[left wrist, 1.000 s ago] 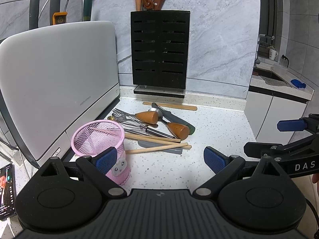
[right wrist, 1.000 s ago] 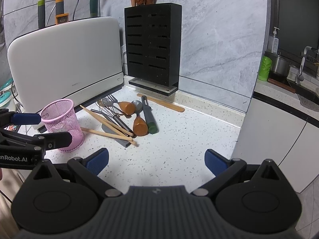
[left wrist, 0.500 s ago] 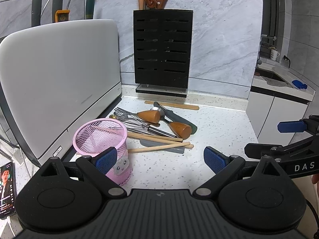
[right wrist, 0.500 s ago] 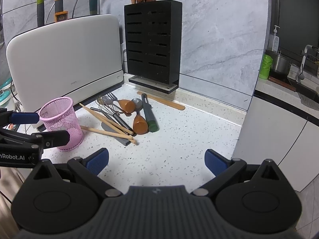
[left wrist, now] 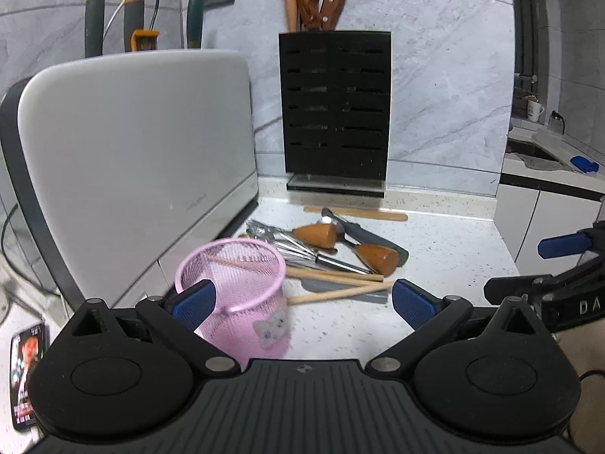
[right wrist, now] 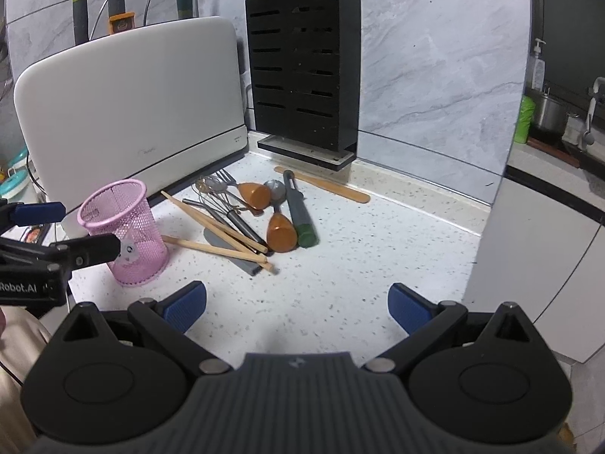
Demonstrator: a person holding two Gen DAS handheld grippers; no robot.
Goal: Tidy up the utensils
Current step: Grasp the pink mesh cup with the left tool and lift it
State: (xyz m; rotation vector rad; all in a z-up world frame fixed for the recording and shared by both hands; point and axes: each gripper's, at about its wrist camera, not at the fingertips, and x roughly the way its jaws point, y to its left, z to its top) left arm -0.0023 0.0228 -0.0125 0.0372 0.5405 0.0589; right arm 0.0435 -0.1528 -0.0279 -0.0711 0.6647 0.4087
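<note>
Both jaws spread wide and empty, the left gripper (left wrist: 302, 300) is hovering just behind the pink mesh cup (left wrist: 236, 295), its left fingertip against the rim; utensil pile (right wrist: 249, 219) lying ahead of the right gripper (right wrist: 297, 304), a black knife block (right wrist: 302, 72) standing beyond.

1. The left wrist view looks forward from low over the desk (left wrist: 435, 234), between the fingers of the left hand-held gripper (left wrist: 298, 300), facing the far wall, with the pink mesh cup (left wrist: 242, 295) very near.
2. The right wrist view sits farther right and a little higher over the desk (right wrist: 378, 234), looking between the fingers of the right hand-held gripper (right wrist: 297, 302).
3. Both views share the cup (right wrist: 124, 230), the utensil pile (left wrist: 332, 253) (right wrist: 249, 215) and the black knife block (left wrist: 334, 109) (right wrist: 302, 64); each sees the other gripper at its edge.
</note>
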